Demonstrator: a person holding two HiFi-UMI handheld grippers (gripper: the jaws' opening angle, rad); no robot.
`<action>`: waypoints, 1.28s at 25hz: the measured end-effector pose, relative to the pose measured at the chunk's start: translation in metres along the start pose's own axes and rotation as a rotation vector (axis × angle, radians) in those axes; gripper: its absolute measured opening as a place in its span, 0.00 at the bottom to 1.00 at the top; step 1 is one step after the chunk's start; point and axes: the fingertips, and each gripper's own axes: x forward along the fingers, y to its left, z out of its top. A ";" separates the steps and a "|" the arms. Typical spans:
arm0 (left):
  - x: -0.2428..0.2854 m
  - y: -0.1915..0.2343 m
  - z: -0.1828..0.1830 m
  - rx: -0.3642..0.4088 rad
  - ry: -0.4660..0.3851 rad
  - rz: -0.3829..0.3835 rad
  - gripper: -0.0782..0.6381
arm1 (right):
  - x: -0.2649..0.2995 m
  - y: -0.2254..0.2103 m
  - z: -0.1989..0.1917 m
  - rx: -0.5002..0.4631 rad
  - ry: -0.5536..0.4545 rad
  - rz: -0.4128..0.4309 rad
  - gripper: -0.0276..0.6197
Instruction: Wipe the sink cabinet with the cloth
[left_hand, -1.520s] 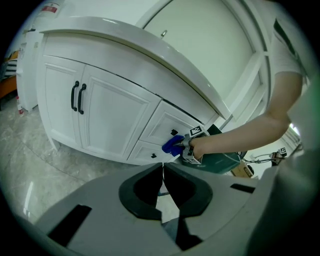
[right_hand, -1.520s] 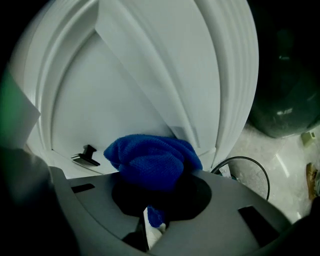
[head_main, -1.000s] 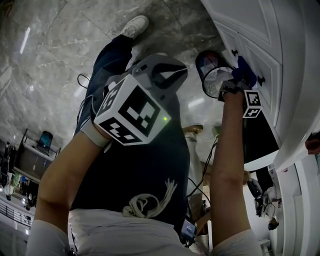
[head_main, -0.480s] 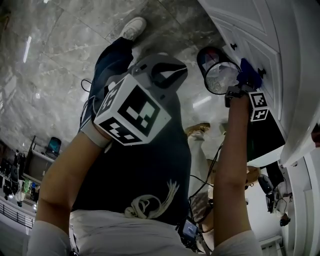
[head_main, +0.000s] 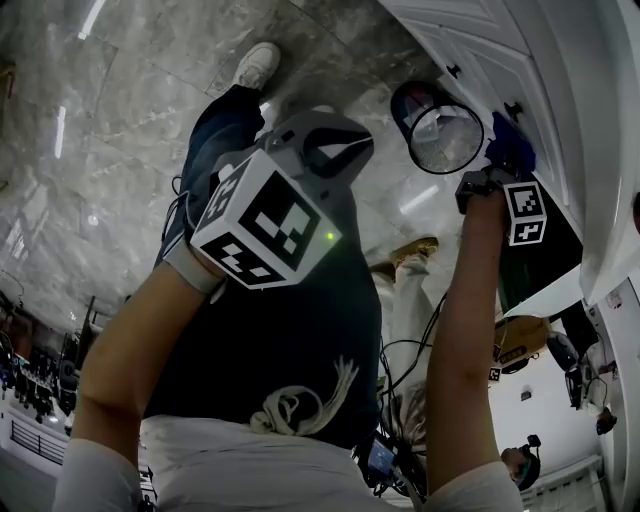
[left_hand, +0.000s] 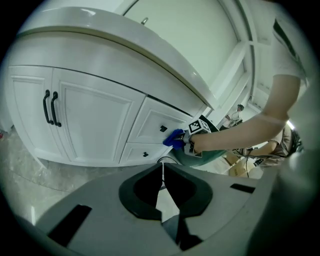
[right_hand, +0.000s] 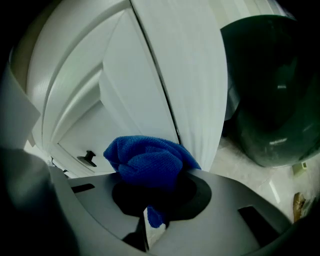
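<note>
Currently your right gripper (right_hand: 149, 220) has its jaws closed on a bunched, deep-blue, nubby cloth (right_hand: 150, 160), which bulges past the jaw tips at a panel seam of the white sink cabinet (right_hand: 125, 90). A black drawer knob (right_hand: 88, 158) lies just left of the cloth, and a dark bin (right_hand: 275, 100) stands near on the right. Your left gripper (left_hand: 161, 185) sits well apart from the cabinet, jaws together on nothing.

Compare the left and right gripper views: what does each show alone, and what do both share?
Only the left gripper view: two black bar handles, the person's forearm, and the left gripper, shut and empty. Only the right gripper view: the right gripper close up, jaws shut on the cloth. Both: the blue cloth at the white sink cabinet.
</note>
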 end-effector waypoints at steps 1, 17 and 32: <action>0.000 -0.002 0.000 0.008 0.004 -0.007 0.13 | -0.005 0.001 0.003 -0.003 -0.011 0.003 0.14; -0.007 -0.043 0.005 0.136 0.074 -0.101 0.13 | -0.101 0.017 0.077 -0.010 -0.208 0.033 0.14; 0.008 -0.055 0.011 0.136 0.075 -0.126 0.13 | -0.101 0.067 0.076 -0.108 -0.164 0.197 0.14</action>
